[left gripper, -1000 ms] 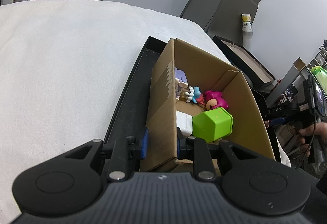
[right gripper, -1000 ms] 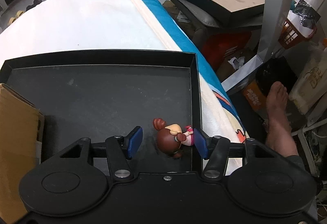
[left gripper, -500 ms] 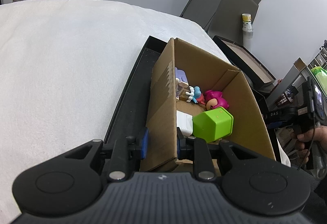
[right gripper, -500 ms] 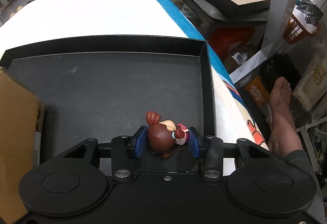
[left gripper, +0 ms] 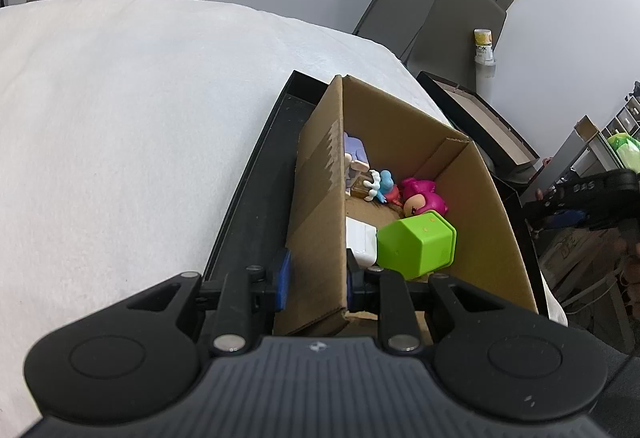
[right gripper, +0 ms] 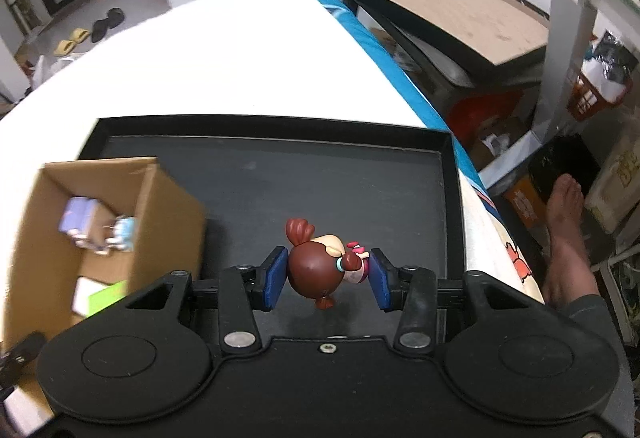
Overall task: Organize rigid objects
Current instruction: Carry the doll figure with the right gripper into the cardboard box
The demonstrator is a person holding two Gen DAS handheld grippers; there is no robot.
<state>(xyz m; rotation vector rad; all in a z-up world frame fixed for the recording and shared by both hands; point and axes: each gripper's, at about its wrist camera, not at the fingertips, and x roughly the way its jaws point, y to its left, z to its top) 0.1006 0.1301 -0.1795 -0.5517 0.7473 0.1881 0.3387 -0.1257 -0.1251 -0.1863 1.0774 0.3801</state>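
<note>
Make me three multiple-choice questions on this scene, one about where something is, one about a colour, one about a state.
1. Where does the cardboard box stand?
A. in the black tray
B. on the floor
C. on a chair

2. What colour is the hexagonal cup in the box?
A. red
B. green
C. black

3. What does the right gripper hold?
A. nothing
B. the cup
C. a brown-haired figurine

Answers: 1 A, tray rim surrounds the box; 2 B, bright green in the left wrist view; 3 C, its fingers press the figurine's sides.
</note>
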